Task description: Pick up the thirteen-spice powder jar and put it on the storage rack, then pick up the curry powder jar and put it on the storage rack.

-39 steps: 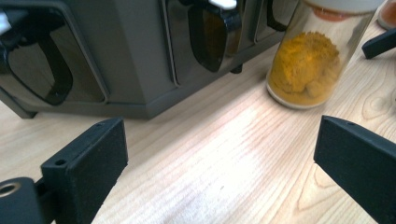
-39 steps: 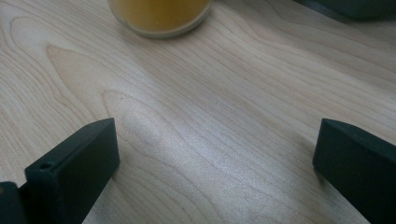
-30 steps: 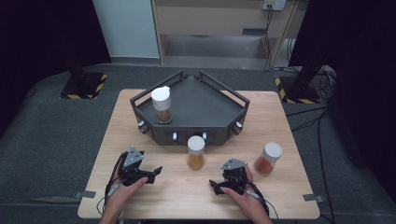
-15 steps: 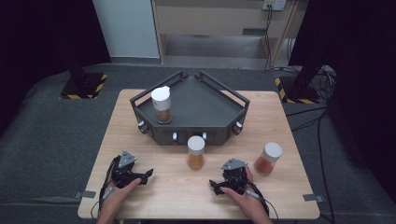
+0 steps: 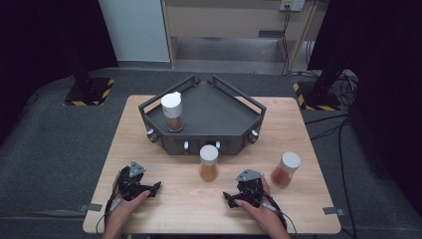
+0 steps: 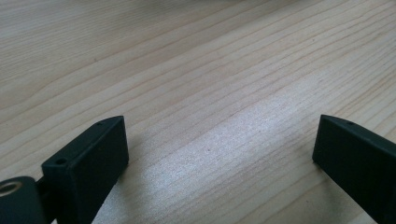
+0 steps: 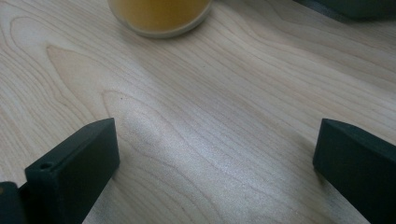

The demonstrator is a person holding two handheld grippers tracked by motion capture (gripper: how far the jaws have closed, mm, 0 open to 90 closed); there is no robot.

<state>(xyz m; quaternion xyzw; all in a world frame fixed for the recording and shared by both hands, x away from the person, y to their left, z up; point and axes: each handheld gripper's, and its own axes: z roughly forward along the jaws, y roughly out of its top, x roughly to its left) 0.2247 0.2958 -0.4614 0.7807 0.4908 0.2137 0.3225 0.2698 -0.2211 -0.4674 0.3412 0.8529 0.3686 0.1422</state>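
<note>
High view: the left claw (image 5: 149, 189) and right claw (image 5: 230, 198) rest low on the bench (image 5: 298, 124), each in a hand. A jar (image 5: 208, 163) stands between them, nearer the right claw; another jar (image 5: 285, 169) stands right of it, a third (image 5: 172, 111) in the dark tray (image 5: 226, 107).

Left gripper view: left claw (image 6: 219, 154) gapes wide over bare wood, holding nothing.

Right gripper view: right claw (image 7: 217, 156) gapes wide, empty, the jar (image 7: 159, 16) ahead, apart.
</note>
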